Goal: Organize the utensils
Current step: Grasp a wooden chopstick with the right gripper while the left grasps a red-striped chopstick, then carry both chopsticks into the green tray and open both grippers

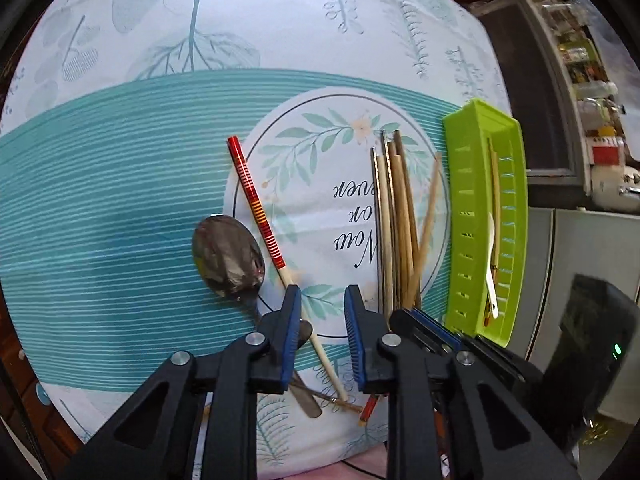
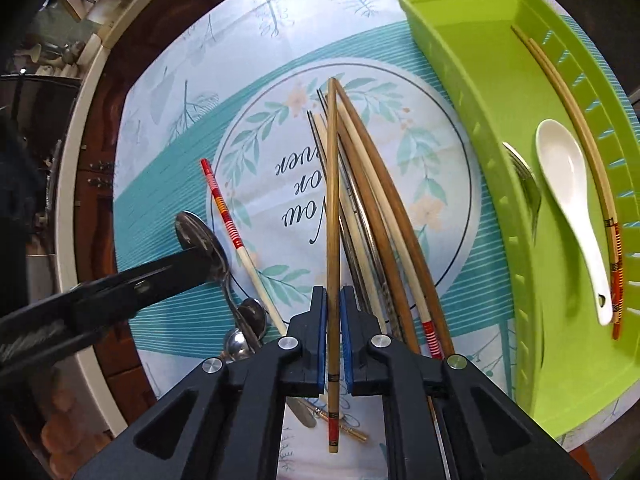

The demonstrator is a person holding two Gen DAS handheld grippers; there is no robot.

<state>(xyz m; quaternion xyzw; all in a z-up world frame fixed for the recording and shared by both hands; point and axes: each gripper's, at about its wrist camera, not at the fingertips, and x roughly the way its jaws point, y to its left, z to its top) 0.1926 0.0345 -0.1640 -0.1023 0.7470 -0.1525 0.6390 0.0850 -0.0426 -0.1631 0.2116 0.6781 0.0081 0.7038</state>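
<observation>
**Right tool clamped on one chopstick; left tool over the red-banded one**

Landmark: green slotted tray (image 2: 480, 92), at the right edge of the surface (image 1: 120, 160) with its leaf-print cloth.

- In the tray: white ceramic spoon (image 2: 568, 208), a metal fork (image 2: 528, 188) just left of it, a pair of chopsticks (image 2: 576, 128) along the slotted far wall.
- Just left of the tray: loose bundle of wood and metal chopsticks (image 2: 372, 208) on the cloth's round printed emblem, crowding the right tool's right side.
- Further left of the tray: red-banded chopstick (image 1: 256, 204), lying diagonally; beyond it a large metal spoon (image 1: 228, 256) and smaller spoons (image 2: 250, 320) stacked at its handle end.

Right tool (image 2: 333, 308): pointing steeply down, pads pressed on a single bamboo chopstick (image 2: 333, 200), which is lifted above the bundle and runs straight out between the fingers.

Left tool (image 1: 322, 304): pointing steeply down, fingers still apart, the pale end of the red-banded chopstick passing between them; no pad visibly pressing on it. Left finger overlaps the large spoon's handle.
</observation>
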